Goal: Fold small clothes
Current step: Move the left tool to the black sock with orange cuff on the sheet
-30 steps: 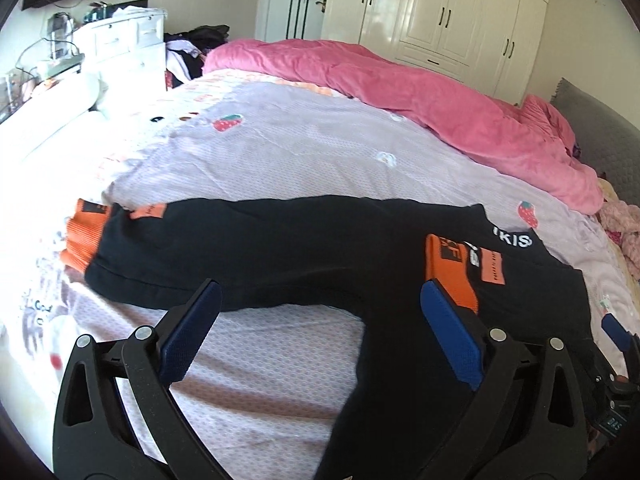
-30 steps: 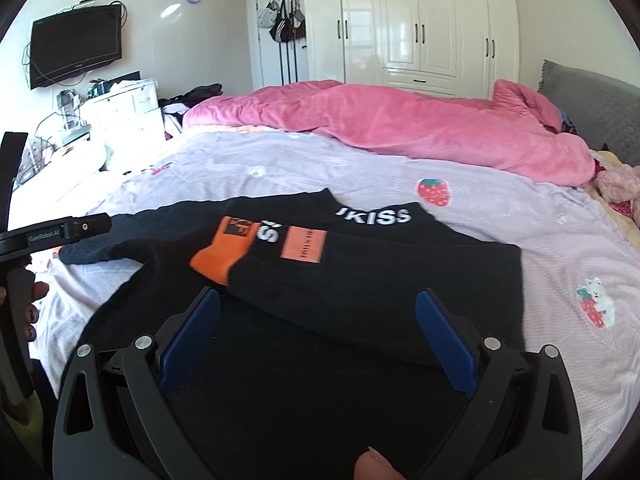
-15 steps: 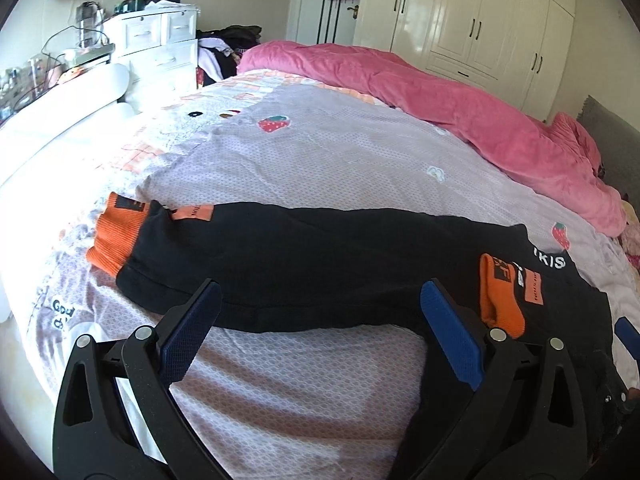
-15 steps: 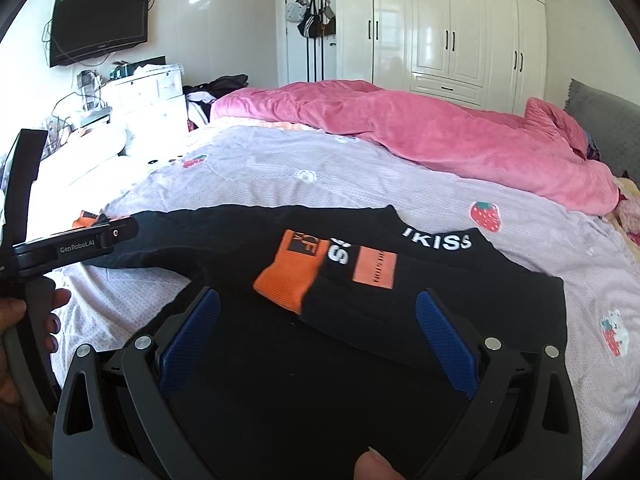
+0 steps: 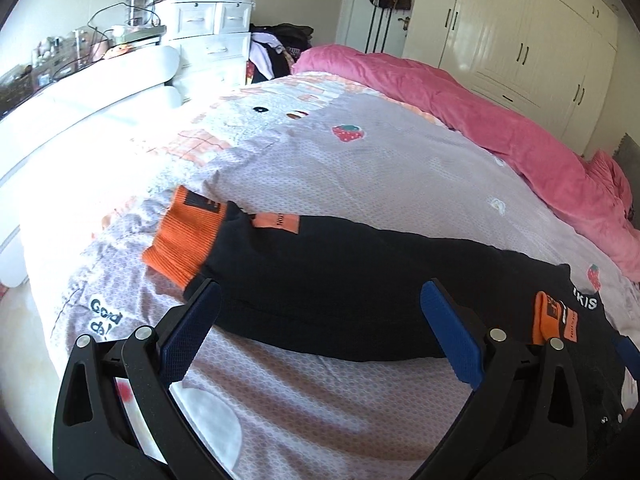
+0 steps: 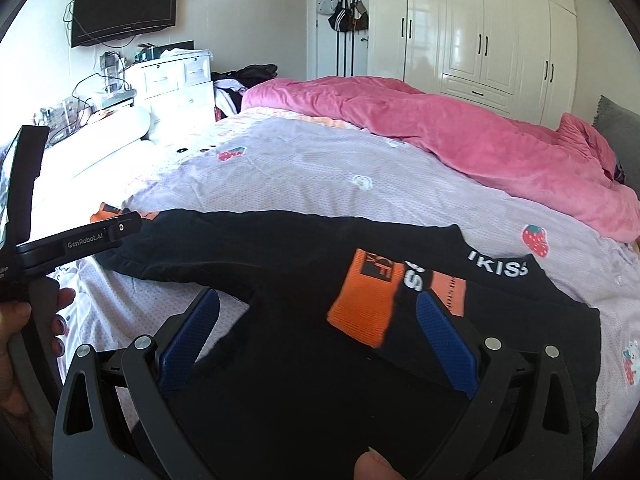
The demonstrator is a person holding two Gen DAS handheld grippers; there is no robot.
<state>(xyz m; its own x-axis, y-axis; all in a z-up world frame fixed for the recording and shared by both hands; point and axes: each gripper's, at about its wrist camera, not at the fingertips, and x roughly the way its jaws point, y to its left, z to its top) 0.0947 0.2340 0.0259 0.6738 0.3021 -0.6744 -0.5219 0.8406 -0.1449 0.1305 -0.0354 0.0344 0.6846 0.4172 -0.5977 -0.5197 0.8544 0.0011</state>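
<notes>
left gripper [image 5: 320, 334]: black frame | blue pads [image 5: 190, 334] | silver screws | right gripper [image 6: 316, 344]: same

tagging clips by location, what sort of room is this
A home bedroom, most likely: a bed with a strawberry-print sheet and a rumpled pink duvet, white built-in wardrobes along the far wall, and a wall-mounted tv above a cluttered white drawer unit.

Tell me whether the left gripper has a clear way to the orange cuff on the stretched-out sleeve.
Probably yes. The left gripper is open and empty, and the orange cuff lies flat on the bedsheet just ahead to its left, nothing between them.
</notes>
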